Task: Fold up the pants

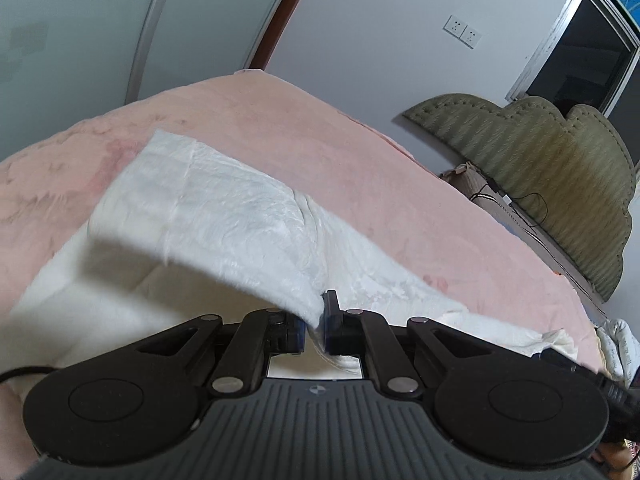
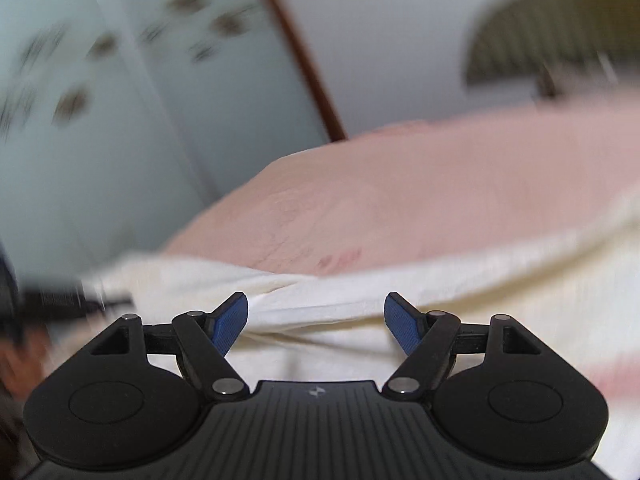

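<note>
Left hand-held gripper pinches a lifted fold of white pants over the pink bed. Right hand-held gripper hovers spread, holding nothing; the one-sided grip may let the fold sag crooked.

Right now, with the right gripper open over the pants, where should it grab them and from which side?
Probably the raised fold ridge of the white pants lying between the open right gripper fingers; come straight down from above. The left gripper already pinches a lifted edge, so a matching pinch should keep the fold even.

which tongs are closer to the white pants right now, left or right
Left. The left tongs are shut on an edge of the white fabric pants, lifting it off the pink bedspread. The right tongs are open just short of the cloth.
</note>
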Demonstrator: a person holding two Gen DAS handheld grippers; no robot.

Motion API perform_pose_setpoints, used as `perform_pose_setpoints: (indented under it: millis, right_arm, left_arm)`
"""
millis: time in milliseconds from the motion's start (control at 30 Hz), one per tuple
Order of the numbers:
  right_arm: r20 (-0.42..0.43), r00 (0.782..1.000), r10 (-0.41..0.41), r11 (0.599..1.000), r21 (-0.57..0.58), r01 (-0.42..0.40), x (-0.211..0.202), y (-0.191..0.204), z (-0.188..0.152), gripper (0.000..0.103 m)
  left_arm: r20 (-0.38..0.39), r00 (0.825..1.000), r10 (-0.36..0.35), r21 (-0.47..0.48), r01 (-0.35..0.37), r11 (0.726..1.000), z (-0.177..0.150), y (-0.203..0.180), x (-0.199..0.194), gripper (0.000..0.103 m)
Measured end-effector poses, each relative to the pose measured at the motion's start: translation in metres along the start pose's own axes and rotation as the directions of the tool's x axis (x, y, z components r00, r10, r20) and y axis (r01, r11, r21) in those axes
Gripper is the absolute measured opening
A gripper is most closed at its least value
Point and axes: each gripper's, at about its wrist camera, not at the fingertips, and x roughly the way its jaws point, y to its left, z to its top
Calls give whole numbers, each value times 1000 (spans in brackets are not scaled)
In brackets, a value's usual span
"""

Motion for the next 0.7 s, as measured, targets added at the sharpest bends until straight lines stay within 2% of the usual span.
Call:
perform_pose_setpoints:
  millis: [100, 167, 333, 467, 500, 533, 600, 700]
  right_arm:
    - [-7, 1000, -30, 986, 162, 30, 9, -11, -2, 75]
    - [-2, 996, -85, 972, 220, 83, 12, -16, -2, 75]
    - [87, 981, -171, 940, 314, 136, 2, -23, -9, 75]
    - [109, 970, -216, 889, 433, 149, 13, -61, -6, 74]
    - [108, 968, -226, 873, 463, 152, 17, -71, -5, 62]
    - [109, 969, -223, 857, 495, 141, 21, -80, -7, 53]
    - [109, 973, -204, 841, 528, 118, 26, -89, -12, 20]
    - [116, 974, -195, 857, 503, 111, 23, -92, -16, 10]
  left_arm:
    - [1, 1000, 1, -16, -1, 1000, -6, 2, 0, 9]
    - [11, 1000, -8, -25, 9, 1000, -6, 4, -3, 9]
    - [24, 999, -23, -59, 24, 998, -3, 11, -2, 9]
    - [19, 1000, -13, -67, 14, 998, -3, 11, 5, 9]
    - [17, 1000, -16, -79, 17, 997, -2, 13, 7, 9]
    - [16, 1000, -24, -102, 25, 994, -2, 15, 9, 15]
    - [12, 999, -34, -161, 35, 986, 0, 23, 14, 23]
    - [11, 999, -36, -257, 38, 966, 3, 37, 21, 32]
